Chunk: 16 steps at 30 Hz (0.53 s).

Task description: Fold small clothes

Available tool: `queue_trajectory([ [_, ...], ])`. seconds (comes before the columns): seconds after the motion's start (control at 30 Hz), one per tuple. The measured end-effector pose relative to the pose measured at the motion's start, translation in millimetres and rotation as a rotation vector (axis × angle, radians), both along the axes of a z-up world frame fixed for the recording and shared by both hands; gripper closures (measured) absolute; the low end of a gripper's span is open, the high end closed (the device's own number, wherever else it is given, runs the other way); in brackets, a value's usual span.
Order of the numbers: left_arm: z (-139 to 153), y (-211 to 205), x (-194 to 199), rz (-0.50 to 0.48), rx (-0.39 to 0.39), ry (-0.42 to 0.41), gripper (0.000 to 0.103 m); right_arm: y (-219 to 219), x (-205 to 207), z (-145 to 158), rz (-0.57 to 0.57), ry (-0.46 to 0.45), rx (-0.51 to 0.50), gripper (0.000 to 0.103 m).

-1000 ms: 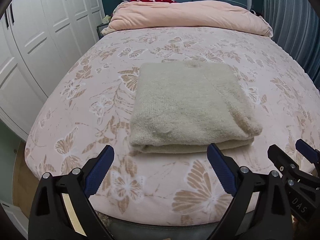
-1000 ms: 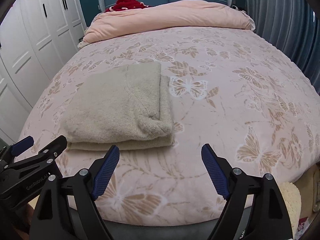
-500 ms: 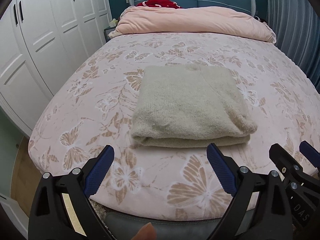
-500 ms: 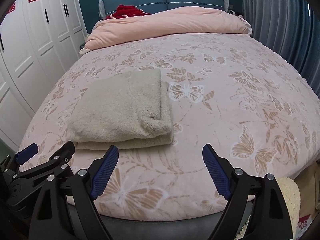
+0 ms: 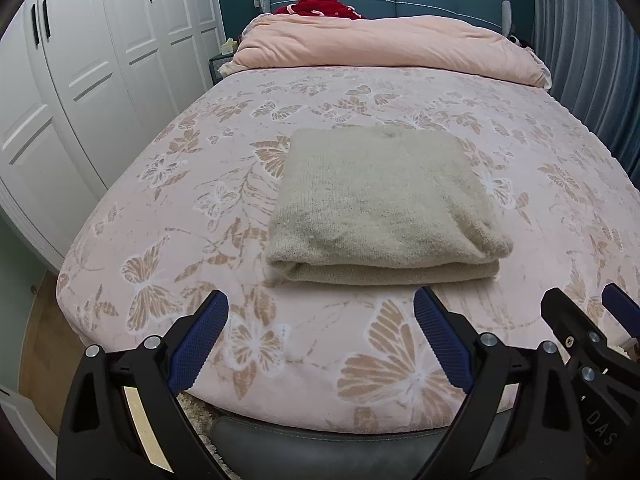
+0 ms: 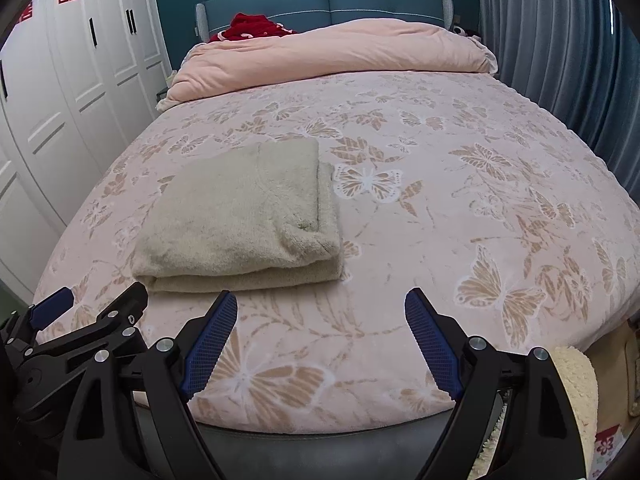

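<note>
A beige knitted garment (image 5: 384, 208) lies folded into a neat rectangle on the butterfly-patterned bed cover (image 5: 200, 208). It also shows in the right wrist view as the folded garment (image 6: 240, 216), left of centre. My left gripper (image 5: 320, 308) hovers open just short of the garment's near edge, with nothing between its blue pads. My right gripper (image 6: 320, 312) stands open over the bare cover, to the right of the garment. Each gripper appears at the edge of the other's view.
A rolled pink duvet (image 5: 384, 44) lies across the head of the bed, with a red garment (image 5: 320, 2) behind it. White wardrobe doors (image 5: 80, 80) line the left side, and grey-blue curtains (image 6: 560, 60) the right. The bed's foot edge sits just under the grippers.
Both grippers have drawn back a little from the bed, so the folded garment looks smaller and farther off. Neither gripper's opening has changed.
</note>
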<state>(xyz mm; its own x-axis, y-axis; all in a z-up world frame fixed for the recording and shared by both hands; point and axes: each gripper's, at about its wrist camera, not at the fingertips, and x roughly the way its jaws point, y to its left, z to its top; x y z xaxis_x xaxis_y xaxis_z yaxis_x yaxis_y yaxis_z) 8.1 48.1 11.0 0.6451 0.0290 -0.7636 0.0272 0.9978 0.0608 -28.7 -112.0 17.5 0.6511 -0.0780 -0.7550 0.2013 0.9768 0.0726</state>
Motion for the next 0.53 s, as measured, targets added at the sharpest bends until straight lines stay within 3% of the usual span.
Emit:
queue_trajectory([
  [0.53,-7.0,1.9,-2.2,0.013,0.011,0.016,0.015,5.8,-1.5,-4.0,-0.019,0.016,-0.023,0.019],
])
